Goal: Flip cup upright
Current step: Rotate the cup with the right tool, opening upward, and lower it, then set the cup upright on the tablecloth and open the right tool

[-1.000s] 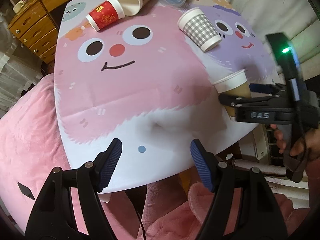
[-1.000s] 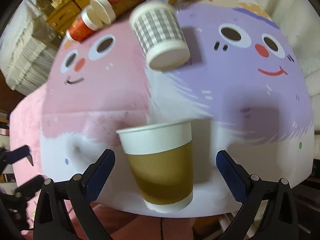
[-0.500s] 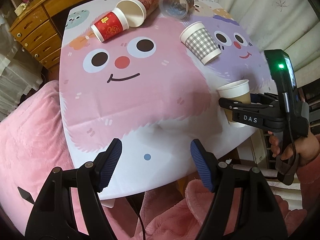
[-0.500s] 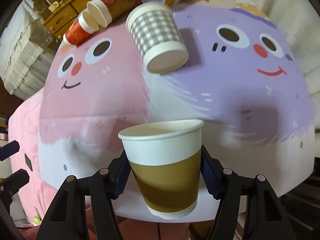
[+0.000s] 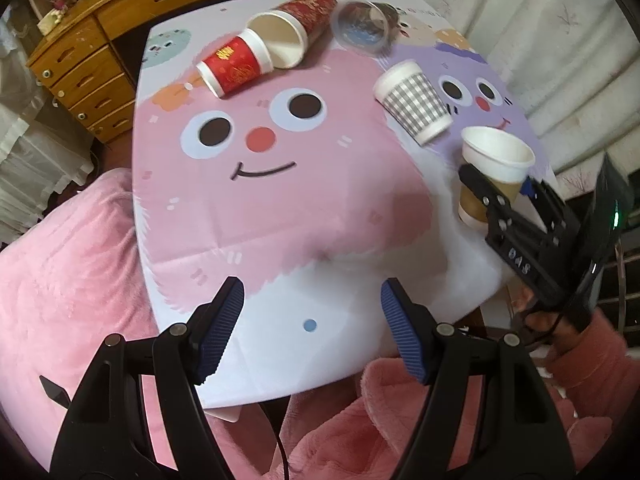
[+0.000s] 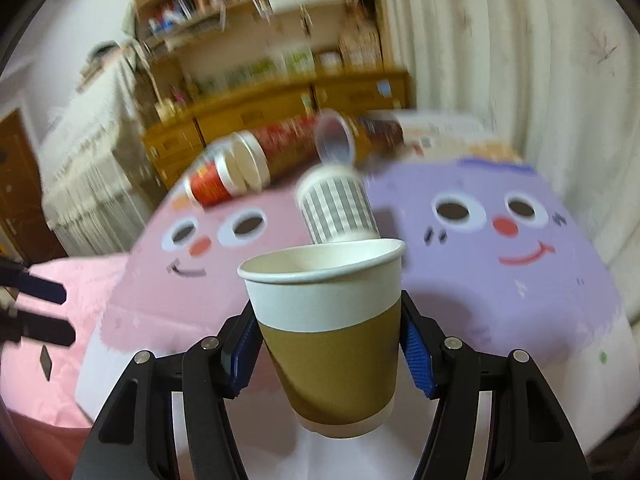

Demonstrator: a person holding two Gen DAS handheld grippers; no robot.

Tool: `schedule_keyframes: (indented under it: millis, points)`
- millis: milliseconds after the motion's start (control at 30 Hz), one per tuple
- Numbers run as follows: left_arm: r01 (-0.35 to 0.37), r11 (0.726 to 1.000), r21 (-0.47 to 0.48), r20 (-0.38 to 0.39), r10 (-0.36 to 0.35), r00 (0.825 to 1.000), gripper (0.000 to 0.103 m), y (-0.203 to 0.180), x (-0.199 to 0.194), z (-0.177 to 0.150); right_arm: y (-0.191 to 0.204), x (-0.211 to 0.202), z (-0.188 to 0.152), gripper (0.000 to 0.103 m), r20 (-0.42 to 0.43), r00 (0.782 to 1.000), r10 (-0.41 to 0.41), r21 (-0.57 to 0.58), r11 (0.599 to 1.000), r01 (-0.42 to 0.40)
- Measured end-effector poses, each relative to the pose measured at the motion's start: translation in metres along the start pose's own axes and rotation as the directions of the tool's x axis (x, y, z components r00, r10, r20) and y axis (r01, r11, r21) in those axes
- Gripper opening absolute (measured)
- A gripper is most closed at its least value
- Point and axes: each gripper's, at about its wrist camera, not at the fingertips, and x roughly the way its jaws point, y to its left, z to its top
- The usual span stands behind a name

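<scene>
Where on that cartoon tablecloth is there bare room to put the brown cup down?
The pink face in the middle is bare, between the red cup at the far side and the left gripper at the near edge. The white strip by that edge is free too. The far side is crowded: red cups, clear cup, checkered cup. The right gripper holds the brown cup.

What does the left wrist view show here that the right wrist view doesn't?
Left wrist only: the open left gripper, holding nothing, and the whole right gripper from outside, with the hand holding it. Right wrist only: the bookshelf behind, and blue pads against the brown cup's sides. Both: that cup, mouth up, the checked cup on its side, and the red cups.
</scene>
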Motion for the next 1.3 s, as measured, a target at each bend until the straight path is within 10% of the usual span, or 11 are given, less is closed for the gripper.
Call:
schedule_keyframes:
  millis: [667, 800, 1300]
  points:
    - [0.079, 0.997, -0.016, 0.057, -0.078, 0.995, 0.069, -0.007, -0.005, 0.014, -0.019, -0.013, -0.043, 0.063, -0.087, 0.996, 0.000, -0.012, 1.000, -0.001]
    - [0.068, 0.997, -0.034, 0.087, -0.065, 0.994, 0.069, -0.012, -0.010, 0.017, -0.021, -0.013, -0.046, 0.088, -0.212, 0.977, 0.026, 0.001, 1.000, -0.027]
    - [-0.042, 0.967, -0.251, 0.224, 0.100, 0.969, 0.069, -0.056, -0.055, -0.004, -0.054, -0.084, -0.003, 0.098, -0.433, 0.894, 0.113, 0.010, 0.993, -0.121]
